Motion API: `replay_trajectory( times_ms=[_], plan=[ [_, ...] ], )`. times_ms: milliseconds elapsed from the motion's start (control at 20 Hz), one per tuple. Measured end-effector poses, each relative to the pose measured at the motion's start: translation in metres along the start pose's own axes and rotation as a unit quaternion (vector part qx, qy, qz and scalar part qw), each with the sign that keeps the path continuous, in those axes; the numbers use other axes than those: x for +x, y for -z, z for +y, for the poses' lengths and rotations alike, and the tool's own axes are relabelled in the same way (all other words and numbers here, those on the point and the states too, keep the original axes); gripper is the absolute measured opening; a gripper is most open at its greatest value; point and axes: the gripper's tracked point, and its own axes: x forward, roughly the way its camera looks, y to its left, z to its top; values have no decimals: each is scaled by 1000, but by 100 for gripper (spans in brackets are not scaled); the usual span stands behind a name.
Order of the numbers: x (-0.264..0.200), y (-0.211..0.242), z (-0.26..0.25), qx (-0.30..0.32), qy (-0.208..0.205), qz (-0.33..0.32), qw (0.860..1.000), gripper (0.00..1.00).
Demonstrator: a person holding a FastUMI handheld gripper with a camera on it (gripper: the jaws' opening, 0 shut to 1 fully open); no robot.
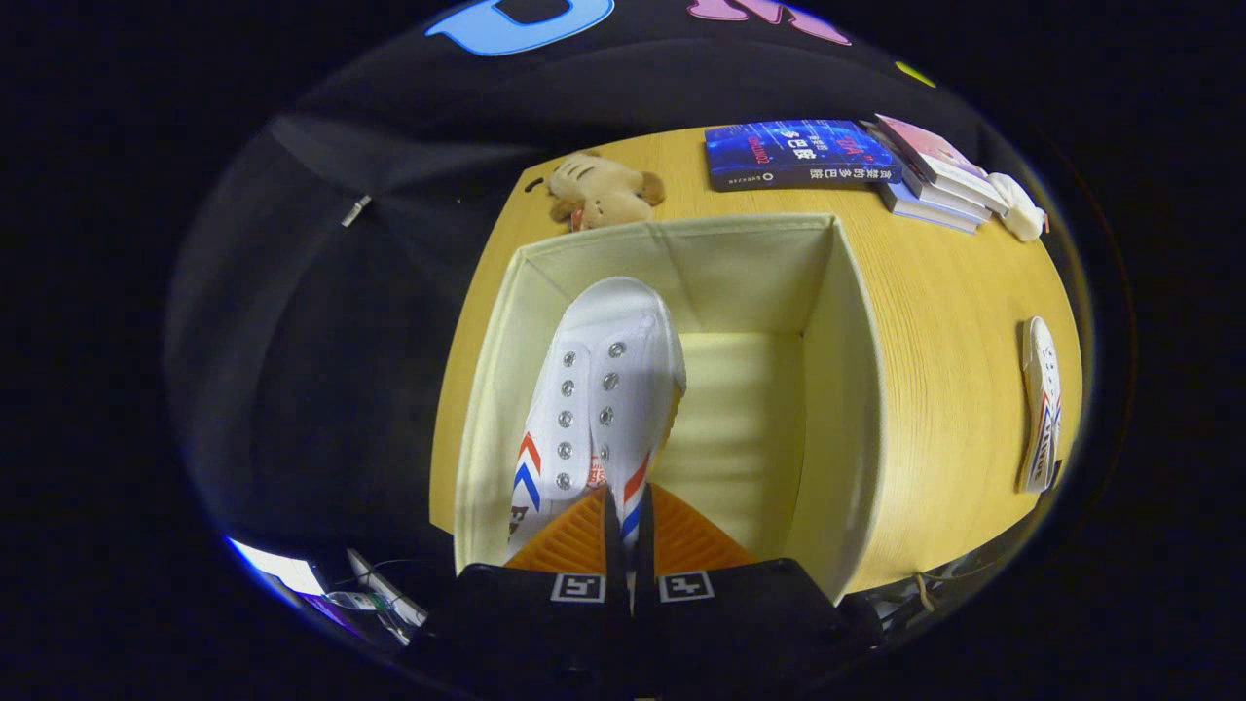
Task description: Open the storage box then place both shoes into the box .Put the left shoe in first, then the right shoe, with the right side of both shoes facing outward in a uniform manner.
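We have the gripper clamped on the first shoe, its two fingers pressed nearly together with only the thin side wall at the shoe's heel end between them; the shoe hangs forward from the fingertips, toe pointing away, inside the open storage box, close to the wall on the fingers' left; we cannot tell whether its sole touches the floor of the box yet. We judge the shoe light and soft, a canvas upper that folds under pressure, with a rubber sole as its only stiff part; held by a thin edge it will likely droop or swing, so a hold on the collar near the heel, as here, seems the sound place. The second shoe lies on its side on the wooden table, well off to the right of the fingers, outside the box; it should handle the same, and its collar edge is where we would take it.
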Motion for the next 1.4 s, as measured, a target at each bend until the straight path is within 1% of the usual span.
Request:
replay_trajectory(
  times_ms=[100,200,300,350,450,500,550,650,700,750,850,900,950,1150,1250,1400],
  plan=[
    [15,5,-2,-19,19,13,1000,5],
    [27,10,1,-34,24,21,999,7],
    [35,13,4,-44,25,25,998,13],
    [37,11,6,-48,21,22,998,19],
    [34,8,-2,-68,43,11,997,27],
    [33,3,-4,-75,37,3,996,28],
    [28,2,-3,-77,30,-2,997,35],
    [14,-1,-4,-80,18,-15,997,65],
    [3,-3,-5,-84,13,-24,996,74],
    [-9,-4,-7,-89,9,-33,995,87],
    [-41,-6,-14,-105,8,-54,993,99],
    [-55,-8,-18,-116,7,-69,991,100],
    [-71,-13,-24,-123,7,-86,989,99],
    [-120,-27,-57,-127,4,-132,983,99],
    [-140,-35,-84,-129,12,-147,981,99],
    [-158,-40,-134,-129,35,-163,978,99]
  ],
)
